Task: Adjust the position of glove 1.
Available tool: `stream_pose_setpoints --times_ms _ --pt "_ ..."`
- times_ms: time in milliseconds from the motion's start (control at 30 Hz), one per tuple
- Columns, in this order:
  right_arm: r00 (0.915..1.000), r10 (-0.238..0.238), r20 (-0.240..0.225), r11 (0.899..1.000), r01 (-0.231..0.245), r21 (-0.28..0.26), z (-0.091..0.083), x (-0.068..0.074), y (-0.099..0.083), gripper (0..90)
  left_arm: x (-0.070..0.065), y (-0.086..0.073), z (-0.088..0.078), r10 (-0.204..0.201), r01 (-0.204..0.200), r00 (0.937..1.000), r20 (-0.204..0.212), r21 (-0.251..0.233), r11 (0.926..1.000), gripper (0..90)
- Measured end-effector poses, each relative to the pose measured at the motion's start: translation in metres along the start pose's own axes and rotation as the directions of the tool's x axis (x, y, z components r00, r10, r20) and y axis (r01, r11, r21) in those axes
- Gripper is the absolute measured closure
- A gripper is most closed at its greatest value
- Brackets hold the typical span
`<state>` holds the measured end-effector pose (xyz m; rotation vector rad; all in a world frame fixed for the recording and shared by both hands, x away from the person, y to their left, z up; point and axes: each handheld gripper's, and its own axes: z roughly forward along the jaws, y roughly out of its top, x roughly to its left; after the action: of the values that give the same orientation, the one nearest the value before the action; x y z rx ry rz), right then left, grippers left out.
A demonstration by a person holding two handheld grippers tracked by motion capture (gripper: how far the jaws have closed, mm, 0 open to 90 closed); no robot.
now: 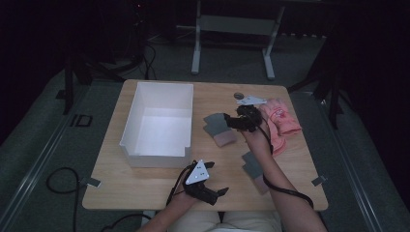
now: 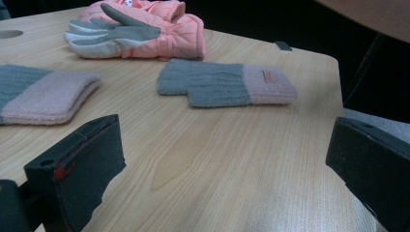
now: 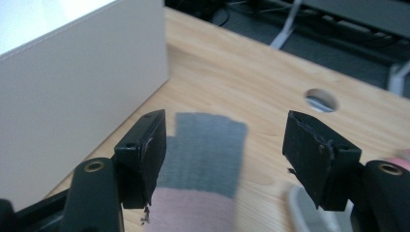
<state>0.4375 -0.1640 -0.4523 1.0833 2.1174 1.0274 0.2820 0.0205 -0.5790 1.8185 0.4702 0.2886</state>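
Note:
Two grey and pink knit mittens lie on the wooden table: one [image 1: 218, 128] just right of the white box [image 1: 159, 86], the other [image 1: 254, 166] nearer the front, partly under the person's right forearm. A pair of pink padded gloves [image 1: 283, 118] rests at the right. My right gripper [image 1: 231, 122] hovers over the first mitten [image 3: 208, 150]; its jaws are open, and the mitten shows in the gap with neither pad touching it. My left gripper [image 1: 221, 192] sits low near the front edge, open and empty, and faces the second mitten [image 2: 227, 84].
The box wall [image 3: 72, 87] stands close on the left of my right gripper. A round cable hole [image 1: 239, 95] sits in the tabletop behind the mittens. Bare wood lies between my left gripper [image 2: 227, 164] and the mittens. The table's right edge drops off past the pink gloves [image 2: 145, 29].

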Motion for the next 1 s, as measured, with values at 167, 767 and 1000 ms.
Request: stream_pose_setpoints --times_ms 167,767,1000 --pt "0.9997 -0.008 -0.024 1.000 0.009 0.029 0.022 0.008 -0.004 36.7 0.000 0.000 0.000 0.003 -0.003 1.0000 0.001 -0.002 1.0000 0.0" --pt "0.9987 0.040 -0.032 0.981 -0.033 0.192 0.091 0.007 -0.028 48.8 0.000 -0.001 -0.001 -0.003 0.003 1.0000 0.007 -0.009 1.0000 0.0" --pt "0.9990 0.035 -0.030 0.972 -0.027 0.233 0.107 0.004 -0.036 52.0 0.000 -0.001 -0.001 -0.003 0.003 1.0000 0.008 -0.011 0.9999 0.0"
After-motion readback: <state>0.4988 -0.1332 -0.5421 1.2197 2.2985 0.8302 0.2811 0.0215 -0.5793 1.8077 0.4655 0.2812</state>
